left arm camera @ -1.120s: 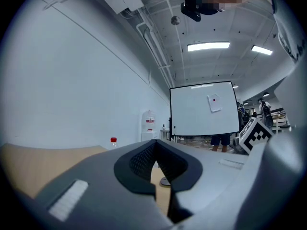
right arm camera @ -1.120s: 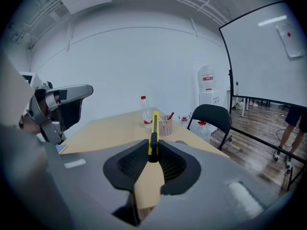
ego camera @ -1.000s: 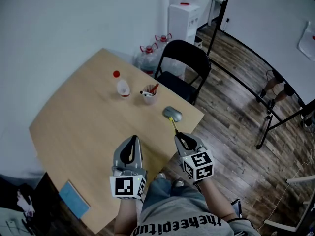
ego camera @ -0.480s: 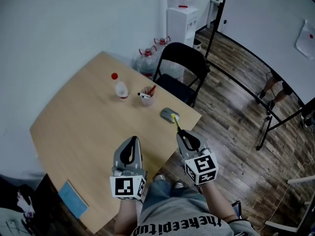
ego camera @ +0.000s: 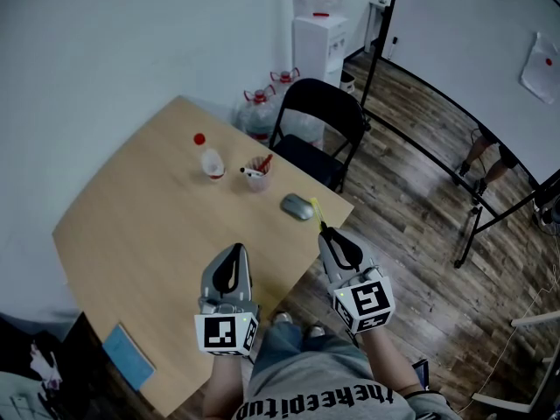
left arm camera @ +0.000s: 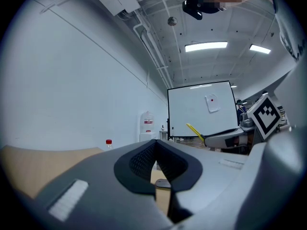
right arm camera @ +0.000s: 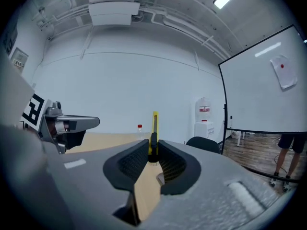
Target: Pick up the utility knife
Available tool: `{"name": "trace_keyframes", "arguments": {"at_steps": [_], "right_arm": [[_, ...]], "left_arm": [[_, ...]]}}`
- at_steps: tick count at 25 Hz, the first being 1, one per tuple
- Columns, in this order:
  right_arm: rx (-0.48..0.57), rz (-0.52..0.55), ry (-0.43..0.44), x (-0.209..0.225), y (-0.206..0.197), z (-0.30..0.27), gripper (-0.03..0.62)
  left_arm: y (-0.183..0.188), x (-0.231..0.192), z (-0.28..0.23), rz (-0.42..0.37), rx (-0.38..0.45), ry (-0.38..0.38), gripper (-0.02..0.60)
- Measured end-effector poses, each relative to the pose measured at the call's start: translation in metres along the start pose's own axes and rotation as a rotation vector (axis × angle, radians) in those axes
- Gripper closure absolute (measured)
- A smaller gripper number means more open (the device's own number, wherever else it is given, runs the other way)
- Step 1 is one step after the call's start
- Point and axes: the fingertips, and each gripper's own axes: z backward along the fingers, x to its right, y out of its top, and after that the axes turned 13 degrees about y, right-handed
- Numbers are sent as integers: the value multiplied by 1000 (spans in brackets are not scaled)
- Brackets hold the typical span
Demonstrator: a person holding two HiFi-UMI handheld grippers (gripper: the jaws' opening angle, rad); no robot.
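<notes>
Utility knife, slim, flat and yellow, tight between ribbed black pads of right tool; left tool closed, empty.

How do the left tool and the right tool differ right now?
The right tool is clamped on the yellow knife, which sticks out past its tips; the left tool is shut on nothing. The left tool sits over the table; the right tool is at the table's edge, mostly over the floor. Both are grey and point forward, away from the person.
</notes>
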Motion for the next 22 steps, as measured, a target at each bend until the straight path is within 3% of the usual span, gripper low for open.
{"name": "trace_keyframes", "arguments": {"at_steps": [22], "right_arm": [[149,84,-22,3,34,19,528]], "left_arm": [[12,-1,1,-7,12,24,561]]}}
